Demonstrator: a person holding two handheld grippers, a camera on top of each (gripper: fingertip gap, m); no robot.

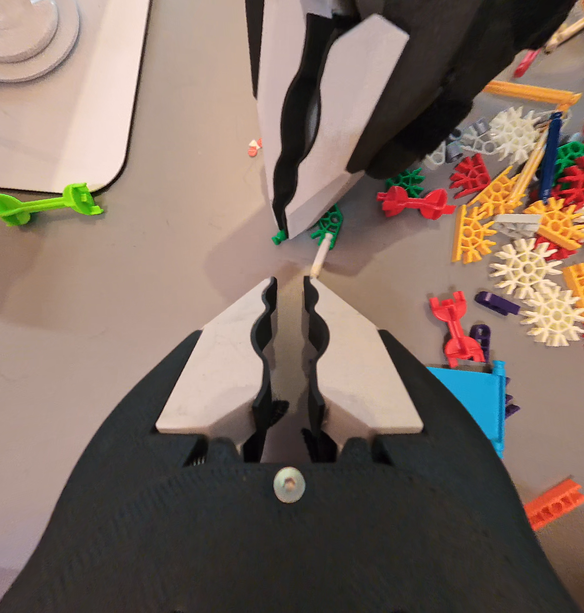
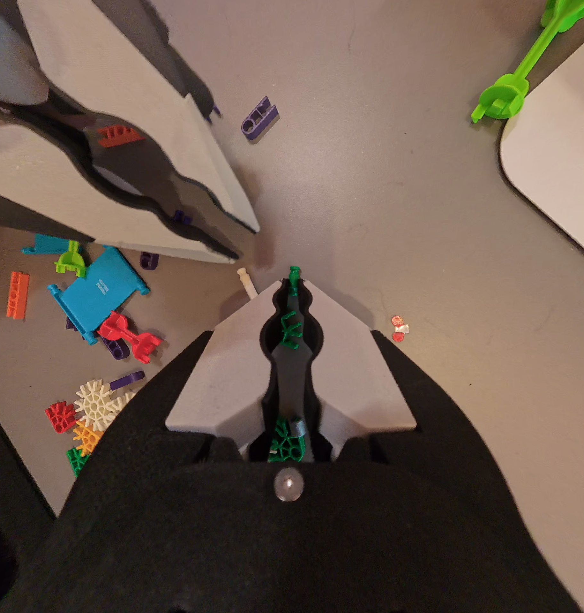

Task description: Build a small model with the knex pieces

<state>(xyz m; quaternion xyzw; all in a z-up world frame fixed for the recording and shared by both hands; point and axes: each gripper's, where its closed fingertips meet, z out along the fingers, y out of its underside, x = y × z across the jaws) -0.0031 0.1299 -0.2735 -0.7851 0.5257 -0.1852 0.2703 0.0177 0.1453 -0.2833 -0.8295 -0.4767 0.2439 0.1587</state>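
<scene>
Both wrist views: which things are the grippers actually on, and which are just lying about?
In hand:
right gripper, shut on green rod
left gripper, open, beside white rod
green connector on the white rod

Lying about:
lime rod
blue panel
parts pile
white mat

Soft, even indoor light, faint shadows on the matte grey tabletop (image 1: pixel 171 265); wide-angle bending at edges, far gripper motion-blurred.

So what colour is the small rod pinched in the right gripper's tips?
Dark green rod; right wrist view shows it best.
</scene>
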